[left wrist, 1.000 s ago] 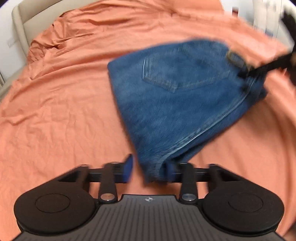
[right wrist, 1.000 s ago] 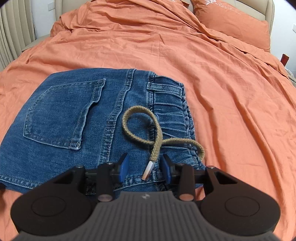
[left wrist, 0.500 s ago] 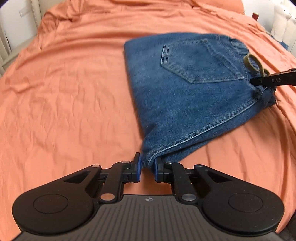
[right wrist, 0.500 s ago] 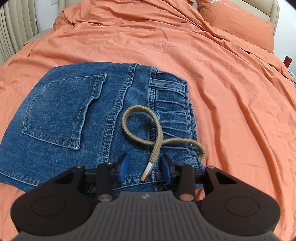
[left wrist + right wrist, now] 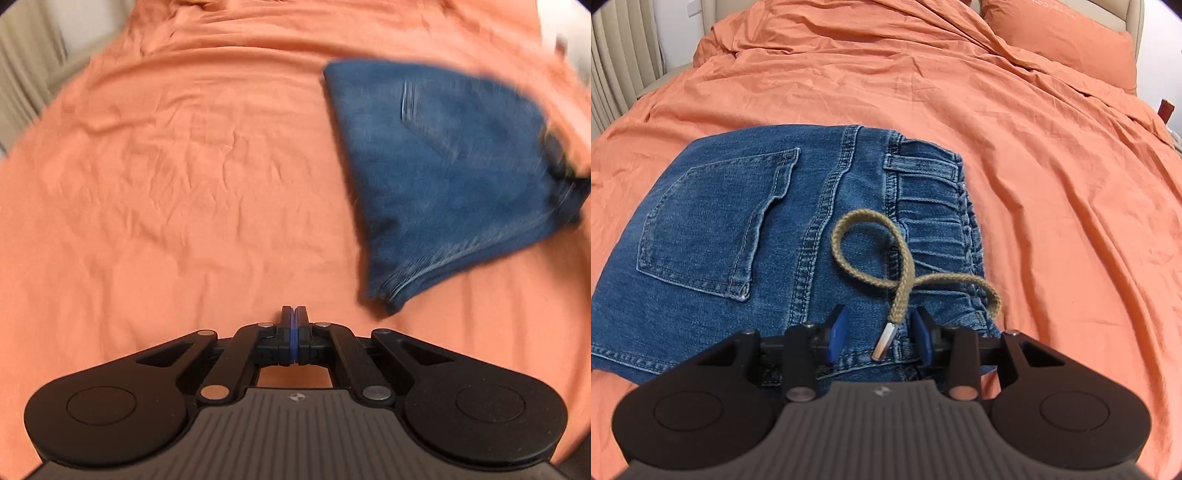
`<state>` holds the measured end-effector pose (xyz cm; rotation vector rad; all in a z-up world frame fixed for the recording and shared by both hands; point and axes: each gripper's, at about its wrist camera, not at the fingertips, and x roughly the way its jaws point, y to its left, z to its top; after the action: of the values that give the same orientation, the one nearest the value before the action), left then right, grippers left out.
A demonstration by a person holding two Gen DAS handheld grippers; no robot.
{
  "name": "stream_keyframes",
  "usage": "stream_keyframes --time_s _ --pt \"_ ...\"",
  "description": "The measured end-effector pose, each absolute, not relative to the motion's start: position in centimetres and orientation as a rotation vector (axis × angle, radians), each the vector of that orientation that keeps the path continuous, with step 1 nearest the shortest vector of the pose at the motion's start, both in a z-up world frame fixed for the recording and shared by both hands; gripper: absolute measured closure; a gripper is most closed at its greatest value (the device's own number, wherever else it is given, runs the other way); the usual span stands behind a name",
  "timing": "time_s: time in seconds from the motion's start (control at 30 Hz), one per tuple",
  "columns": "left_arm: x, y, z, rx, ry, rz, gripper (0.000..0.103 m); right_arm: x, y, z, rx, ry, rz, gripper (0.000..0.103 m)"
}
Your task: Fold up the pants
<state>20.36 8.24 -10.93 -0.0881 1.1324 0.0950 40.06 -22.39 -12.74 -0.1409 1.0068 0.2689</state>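
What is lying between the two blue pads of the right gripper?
In the right wrist view, the drawstring's metal tip lies between the right gripper's open pads, atop the folded jeans.

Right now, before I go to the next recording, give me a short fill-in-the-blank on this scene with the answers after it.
1. The folded jeans lie on an ____ bedspread.
2. The left hand-held gripper has its jaws ____, with nothing between them.
3. The tan drawstring ends in a ____ tip that lies between the fingers of the right hand-held gripper.
4. The stitched back pocket faces ____.

Answers: orange; shut; metal; up
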Motion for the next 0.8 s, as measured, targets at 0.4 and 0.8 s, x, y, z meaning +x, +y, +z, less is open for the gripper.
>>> stream_keyframes --time_s 0.4,0.8 --pt "21.1 8.9 -8.3 -0.246 0.987 -0.037 0.072 39.9 -24.1 -10.6 -0.050 0.985 0.308 0.067" --pt "28.4 10.9 -10.0 -0.582 0.911 -0.111 0.043 41.4 -34.2 -9.0 0.424 0.984 0.261 0.036"
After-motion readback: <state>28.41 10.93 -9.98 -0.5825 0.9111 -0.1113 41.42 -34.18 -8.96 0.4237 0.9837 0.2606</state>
